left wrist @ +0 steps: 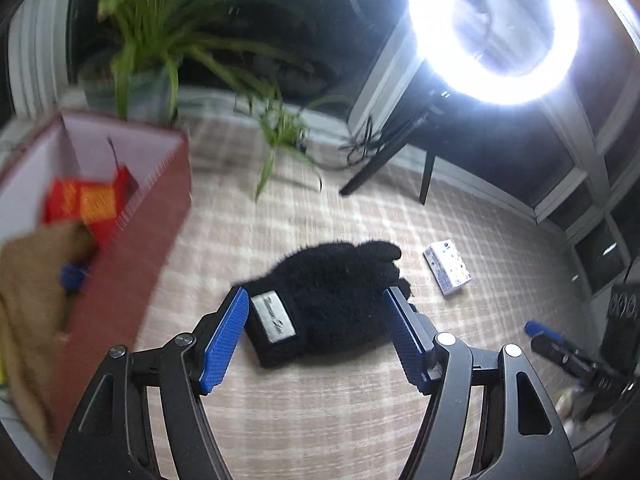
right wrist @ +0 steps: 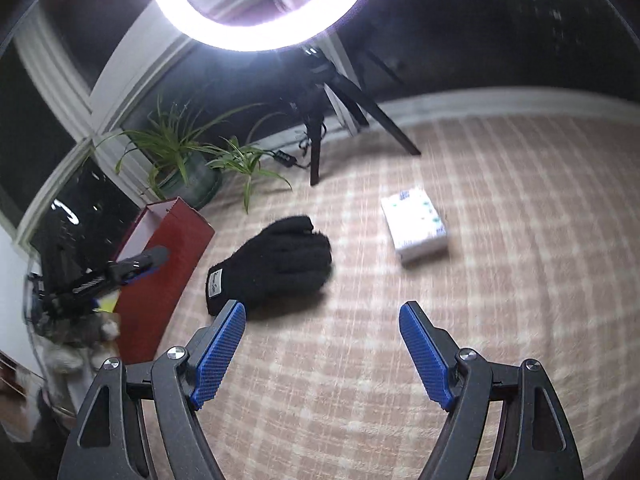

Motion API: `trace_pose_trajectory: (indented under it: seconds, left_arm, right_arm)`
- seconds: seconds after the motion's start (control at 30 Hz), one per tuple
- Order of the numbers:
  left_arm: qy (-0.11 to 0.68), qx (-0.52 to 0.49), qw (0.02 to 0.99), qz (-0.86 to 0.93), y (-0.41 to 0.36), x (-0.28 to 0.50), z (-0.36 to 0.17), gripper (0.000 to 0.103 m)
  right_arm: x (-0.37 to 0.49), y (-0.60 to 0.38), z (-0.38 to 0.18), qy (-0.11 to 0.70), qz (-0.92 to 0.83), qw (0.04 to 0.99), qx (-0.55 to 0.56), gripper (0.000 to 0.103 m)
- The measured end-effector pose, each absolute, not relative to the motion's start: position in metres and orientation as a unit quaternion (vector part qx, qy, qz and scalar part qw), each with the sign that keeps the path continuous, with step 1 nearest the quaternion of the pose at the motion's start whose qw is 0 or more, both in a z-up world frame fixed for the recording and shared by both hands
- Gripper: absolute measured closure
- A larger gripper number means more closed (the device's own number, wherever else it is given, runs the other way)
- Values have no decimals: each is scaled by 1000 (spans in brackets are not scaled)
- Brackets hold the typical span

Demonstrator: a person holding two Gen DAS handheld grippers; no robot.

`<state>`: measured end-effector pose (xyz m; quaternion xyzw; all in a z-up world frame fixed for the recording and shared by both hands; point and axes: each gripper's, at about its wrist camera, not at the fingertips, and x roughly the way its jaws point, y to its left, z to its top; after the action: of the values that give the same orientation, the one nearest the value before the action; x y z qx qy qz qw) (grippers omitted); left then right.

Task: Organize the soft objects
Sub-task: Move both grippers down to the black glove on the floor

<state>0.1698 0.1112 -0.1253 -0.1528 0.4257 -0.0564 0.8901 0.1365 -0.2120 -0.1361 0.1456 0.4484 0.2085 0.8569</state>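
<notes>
A black fuzzy glove point(left wrist: 332, 300) with a silver label lies on the checked cloth. My left gripper point(left wrist: 316, 300) is open, its blue pads on either side of the glove's cuff, just above it. The glove also shows in the right wrist view point(right wrist: 280, 260), ahead and left of my right gripper point(right wrist: 322, 312), which is open and empty above the cloth. A red box point(left wrist: 132, 248) stands to the left, holding a tan cloth point(left wrist: 28, 288) and a red and orange item point(left wrist: 88, 200). The left gripper point(right wrist: 140, 264) appears beside the red box point(right wrist: 168, 264) in the right wrist view.
A white tissue pack point(left wrist: 447, 267) lies right of the glove, also in the right wrist view point(right wrist: 414, 228). A ring light on a tripod point(right wrist: 320, 128) and a potted plant point(right wrist: 188, 168) stand at the far edge. The right gripper point(left wrist: 568, 352) shows at the left wrist view's right.
</notes>
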Motion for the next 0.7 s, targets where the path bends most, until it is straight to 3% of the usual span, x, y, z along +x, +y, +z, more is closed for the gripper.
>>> trace_pose_trajectory:
  seconds: [0.23,0.7]
  left_arm:
    - [471,-225,852,-42,118,180,-170,34]
    - [466,-245,849,-39,122,179,-203,36]
  right_arm:
    - [153,-212,-160,473,235,825,202,27]
    - [208,-148,-191,506,262,807,154,27]
